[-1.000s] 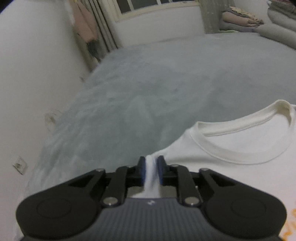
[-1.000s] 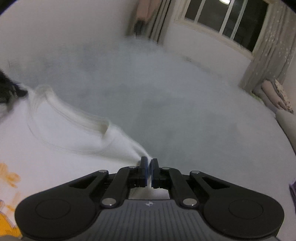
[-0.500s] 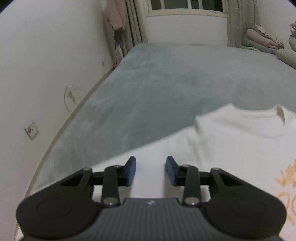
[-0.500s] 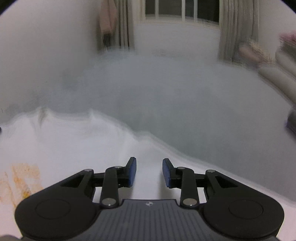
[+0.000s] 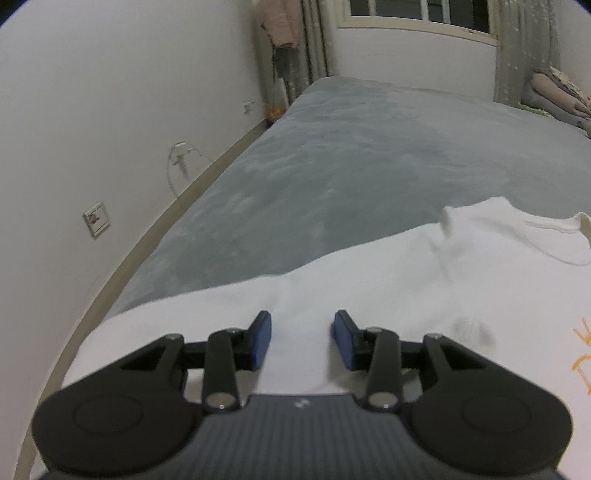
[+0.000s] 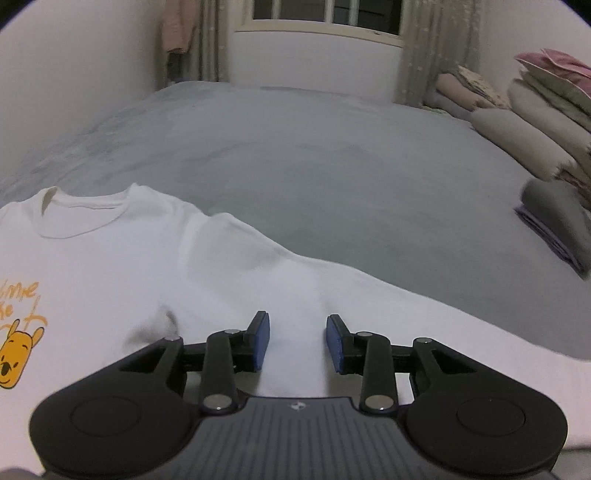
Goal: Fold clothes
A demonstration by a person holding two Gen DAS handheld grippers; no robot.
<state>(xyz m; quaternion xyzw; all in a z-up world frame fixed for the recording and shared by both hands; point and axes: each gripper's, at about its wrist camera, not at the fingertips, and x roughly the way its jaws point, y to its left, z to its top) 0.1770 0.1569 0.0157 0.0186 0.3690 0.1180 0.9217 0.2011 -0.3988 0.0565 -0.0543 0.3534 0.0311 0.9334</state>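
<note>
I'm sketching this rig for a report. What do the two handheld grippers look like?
The left gripper and right gripper look alike: black linkage arms with silver pivot screws, blue pads on the fingertips, round black shoulders and a ribbed grey body bearing a small white logo. No cables or sleeves show.

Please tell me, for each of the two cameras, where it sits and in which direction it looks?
Left wrist: sits on the left gripper, looks forward over the white T-shirt toward the left wall; its open fingers show.
Right wrist: sits on the right gripper, looks over the shirt toward stacked bedding; its open fingers show.
Shared: the shirt's collar, grey carpet, window.
</note>
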